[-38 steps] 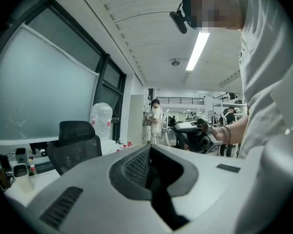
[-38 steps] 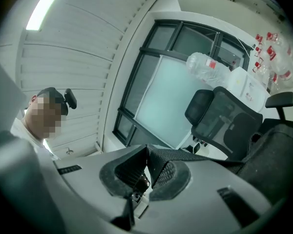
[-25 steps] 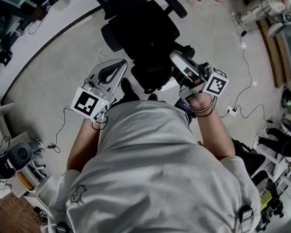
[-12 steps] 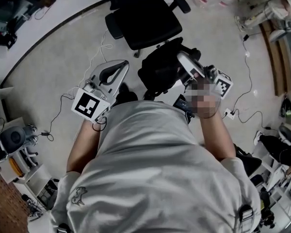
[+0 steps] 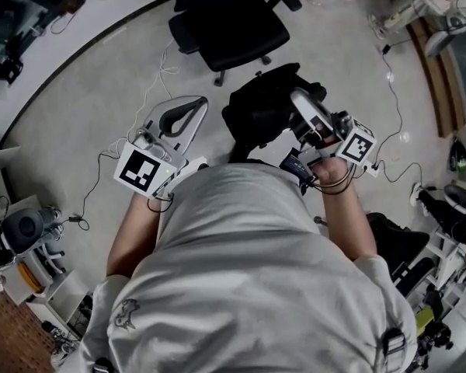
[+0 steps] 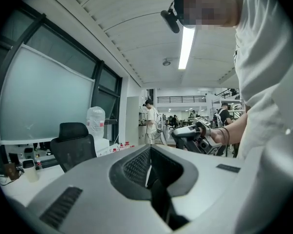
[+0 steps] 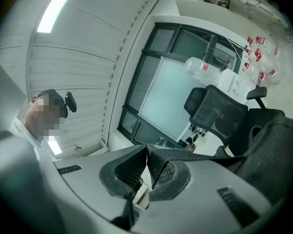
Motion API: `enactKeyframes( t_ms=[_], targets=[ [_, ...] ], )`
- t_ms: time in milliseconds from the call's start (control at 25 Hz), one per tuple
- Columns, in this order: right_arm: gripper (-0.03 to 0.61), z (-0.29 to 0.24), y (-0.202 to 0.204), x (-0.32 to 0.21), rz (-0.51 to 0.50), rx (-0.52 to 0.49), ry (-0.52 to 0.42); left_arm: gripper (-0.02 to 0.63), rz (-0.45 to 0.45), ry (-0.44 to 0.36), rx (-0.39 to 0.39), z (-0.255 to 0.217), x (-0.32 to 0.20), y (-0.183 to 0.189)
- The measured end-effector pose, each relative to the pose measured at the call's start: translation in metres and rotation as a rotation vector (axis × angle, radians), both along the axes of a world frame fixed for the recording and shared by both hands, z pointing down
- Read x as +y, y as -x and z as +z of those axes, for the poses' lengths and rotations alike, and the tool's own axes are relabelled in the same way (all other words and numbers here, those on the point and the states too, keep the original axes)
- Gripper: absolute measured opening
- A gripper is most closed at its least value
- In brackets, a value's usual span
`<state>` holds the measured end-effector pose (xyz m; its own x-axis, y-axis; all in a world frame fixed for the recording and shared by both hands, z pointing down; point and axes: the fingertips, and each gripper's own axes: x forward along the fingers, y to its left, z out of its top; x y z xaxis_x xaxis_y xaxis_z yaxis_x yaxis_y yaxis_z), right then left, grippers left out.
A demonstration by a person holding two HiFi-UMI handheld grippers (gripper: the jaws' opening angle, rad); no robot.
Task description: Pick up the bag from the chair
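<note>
**Bag held by its strap, clear of the chair**

The black bag (image 5: 260,111) is held by the right gripper (image 5: 299,101), whose jaws are pinched onto the woven strap (image 7: 195,155). The bag is seen on the near side of the black office chair (image 5: 233,26), apart from its seat. To the left, the left gripper (image 5: 193,106) is held with jaws pressed together on nothing.

bag (image 5: 260,109): was black all over; its strap (image 7: 195,155) was a black weave.
chair (image 5: 233,22): far, was black, seat and arms alike.
left gripper (image 5: 196,102): was pale grey with black jaw lining; its square marker (image 5: 146,169) was black on white.
right gripper (image 5: 297,98): was the same pale grey and black.
shirt (image 5: 256,278): near, was plain light grey.
floor (image 5: 85,107): was pale grey, faintly speckled.
</note>
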<state>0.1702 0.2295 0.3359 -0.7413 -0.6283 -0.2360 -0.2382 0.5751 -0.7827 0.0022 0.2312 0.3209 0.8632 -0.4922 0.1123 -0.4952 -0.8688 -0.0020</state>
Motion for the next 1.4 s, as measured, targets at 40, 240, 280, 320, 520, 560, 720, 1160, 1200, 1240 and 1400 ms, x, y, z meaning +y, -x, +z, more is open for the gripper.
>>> enactKeyframes(
  t_ms=[40,240,280,320,520,560,720,1160,1200,1240,1400],
  targets=[
    [0.034,-0.002,0.004,0.006,0.006,0.001,-0.003,0.014,0.001,-0.004,0.003,-0.001,0.006,0.008],
    [0.034,-0.008,0.032,0.039,0.057,-0.001,-0.014,0.014,-0.001,0.006,0.014,0.001,0.038,0.058],
    [0.034,-0.009,0.042,0.049,0.065,0.0,-0.023,0.014,-0.002,0.003,0.018,0.002,0.048,0.071],
    [0.034,-0.009,0.054,0.061,0.072,0.0,-0.031,0.014,-0.002,-0.004,0.022,0.003,0.059,0.086],
    [0.034,-0.021,0.089,0.089,0.085,-0.016,-0.038,0.014,0.015,-0.017,0.015,-0.006,0.084,0.122],
    [0.034,-0.023,0.09,0.089,0.084,-0.02,-0.036,0.014,0.02,-0.014,0.007,-0.007,0.083,0.122],
    [0.034,-0.026,0.107,0.108,0.07,-0.035,-0.037,0.014,0.034,-0.015,0.006,-0.008,0.095,0.127],
    [0.034,-0.021,0.16,0.163,0.078,-0.026,-0.037,0.014,0.024,-0.023,0.048,-0.016,0.132,0.17],
    [0.034,-0.021,0.161,0.163,0.079,-0.026,-0.036,0.014,0.025,-0.026,0.049,-0.017,0.132,0.171],
    [0.033,-0.021,0.161,0.162,0.082,-0.026,-0.034,0.014,0.027,-0.029,0.051,-0.018,0.132,0.172],
    [0.032,-0.019,0.157,0.158,0.095,-0.028,-0.013,0.013,0.028,-0.034,0.058,-0.021,0.132,0.173]
  ],
)
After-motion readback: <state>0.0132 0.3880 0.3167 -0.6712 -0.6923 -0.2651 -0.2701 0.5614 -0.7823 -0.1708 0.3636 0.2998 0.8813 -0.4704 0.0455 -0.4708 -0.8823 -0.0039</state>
